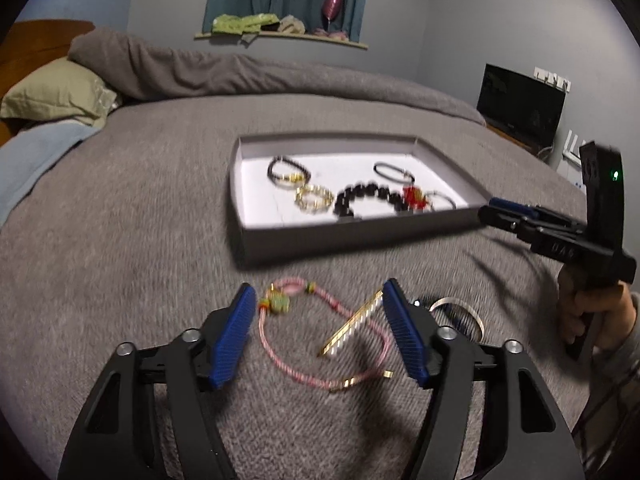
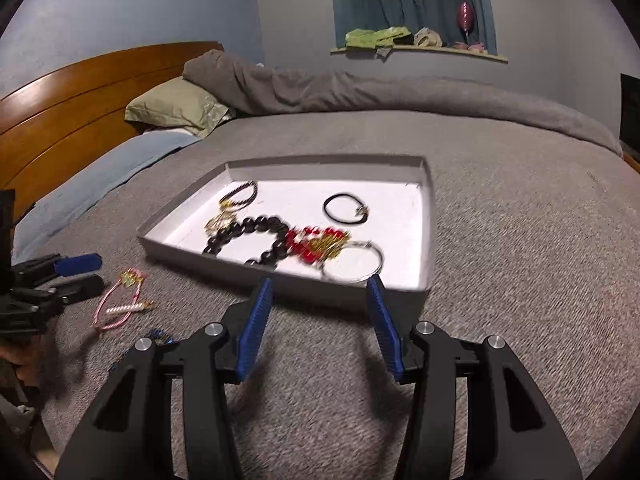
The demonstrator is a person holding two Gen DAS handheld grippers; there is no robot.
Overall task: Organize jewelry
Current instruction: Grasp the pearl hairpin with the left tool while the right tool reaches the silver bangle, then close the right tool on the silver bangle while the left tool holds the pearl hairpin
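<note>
A shallow grey tray (image 1: 352, 236) with a white floor lies on the grey bed and holds several bracelets, among them a black bead bracelet (image 1: 368, 196). My left gripper (image 1: 320, 304) is open, its jaws on either side of a pink cord bracelet (image 1: 320, 364) and a gold hair clip (image 1: 352, 326) on the bedspread. A silver bangle (image 1: 464, 312) lies just right of it. My right gripper (image 2: 320, 292) is open and empty, just in front of the tray's near wall (image 2: 304, 286). In the right wrist view the pink bracelet (image 2: 116, 300) lies at the left.
The grey bedspread (image 1: 160, 220) stretches all around. A green pillow (image 1: 60, 92) and wooden headboard (image 2: 80, 92) are at the far left. A black monitor (image 1: 520, 104) stands beyond the bed at the right.
</note>
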